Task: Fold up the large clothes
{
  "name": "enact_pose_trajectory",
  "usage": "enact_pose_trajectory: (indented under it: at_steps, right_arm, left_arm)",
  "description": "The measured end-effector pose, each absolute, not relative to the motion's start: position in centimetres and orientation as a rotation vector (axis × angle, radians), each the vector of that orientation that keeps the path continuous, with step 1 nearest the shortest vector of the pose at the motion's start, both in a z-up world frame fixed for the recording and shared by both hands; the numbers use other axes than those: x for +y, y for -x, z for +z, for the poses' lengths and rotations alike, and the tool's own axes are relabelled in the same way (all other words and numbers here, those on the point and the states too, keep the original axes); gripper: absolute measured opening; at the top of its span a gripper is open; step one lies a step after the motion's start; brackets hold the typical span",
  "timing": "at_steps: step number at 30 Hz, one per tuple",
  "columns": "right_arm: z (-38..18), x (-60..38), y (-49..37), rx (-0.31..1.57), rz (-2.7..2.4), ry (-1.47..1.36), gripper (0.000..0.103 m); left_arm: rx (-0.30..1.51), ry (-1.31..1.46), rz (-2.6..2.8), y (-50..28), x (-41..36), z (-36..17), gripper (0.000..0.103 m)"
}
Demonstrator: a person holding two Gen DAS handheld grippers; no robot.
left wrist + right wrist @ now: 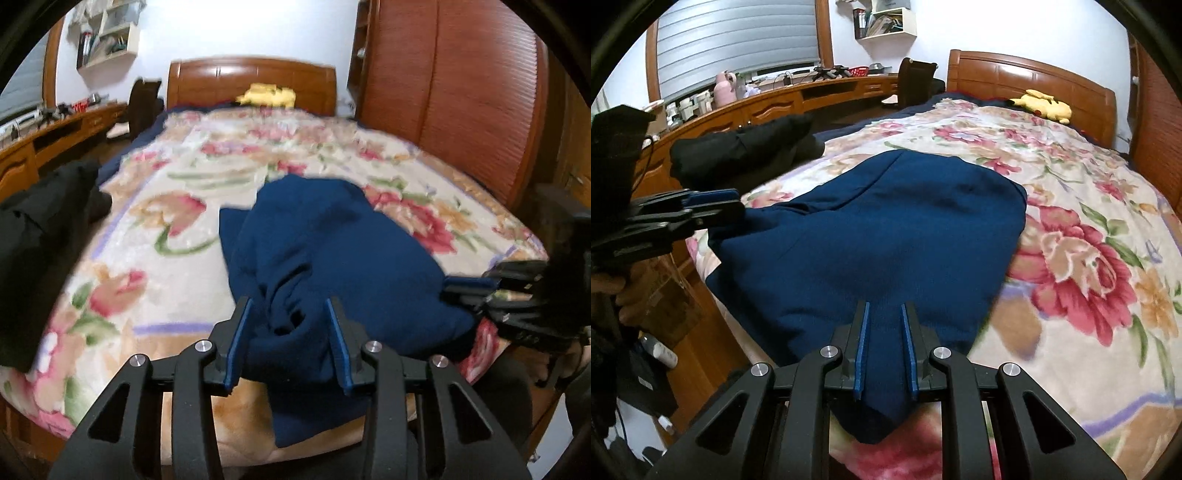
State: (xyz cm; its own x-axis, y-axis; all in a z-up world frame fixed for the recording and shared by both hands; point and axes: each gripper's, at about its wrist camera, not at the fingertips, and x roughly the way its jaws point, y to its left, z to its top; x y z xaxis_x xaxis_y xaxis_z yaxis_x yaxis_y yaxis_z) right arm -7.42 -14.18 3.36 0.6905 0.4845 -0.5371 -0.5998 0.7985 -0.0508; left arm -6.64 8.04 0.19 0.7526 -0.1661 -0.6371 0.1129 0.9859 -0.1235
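Note:
A large dark blue garment [332,243] lies partly folded on the floral blanket [177,206] near the bed's foot. My left gripper [290,306] has bunched blue cloth between its fingers and holds it. It also shows at the left edge of the right wrist view [716,206], clamped on the garment's corner. My right gripper [884,306] is shut on another part of the blue garment [886,229]. It shows at the right edge of the left wrist view [469,291], pinching the cloth's edge.
A black garment [738,147] lies on the bed's left side. A yellow plush toy [1041,101] sits by the wooden headboard [1027,74]. A wooden desk [768,103] runs along the left wall, a wardrobe [461,96] stands to the right.

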Motion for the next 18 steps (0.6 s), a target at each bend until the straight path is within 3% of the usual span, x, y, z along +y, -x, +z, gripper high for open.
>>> enact_pose_trajectory:
  at_steps: [4,5,6,18]
  right_arm:
    - [4.0,-13.8,8.1,0.504,0.604,0.259,0.017]
    - [4.2,-13.8,8.3,0.497,0.611,0.257,0.017]
    - [4.5,-13.6,8.5,0.491,0.621,0.252,0.017]
    - [3.7,-13.4,10.8,0.422,0.649,0.271,0.018]
  left_arm:
    - [0.720,0.068,-0.159,6.9,8.1,-0.9,0.042]
    - [0.723,0.061,-0.170,7.1,8.0,-1.0,0.034]
    - [0.730,0.057,-0.192,7.2,7.8,-1.1,0.019]
    - [0.669,0.049,-0.158,11.3,8.3,-0.4,0.014]
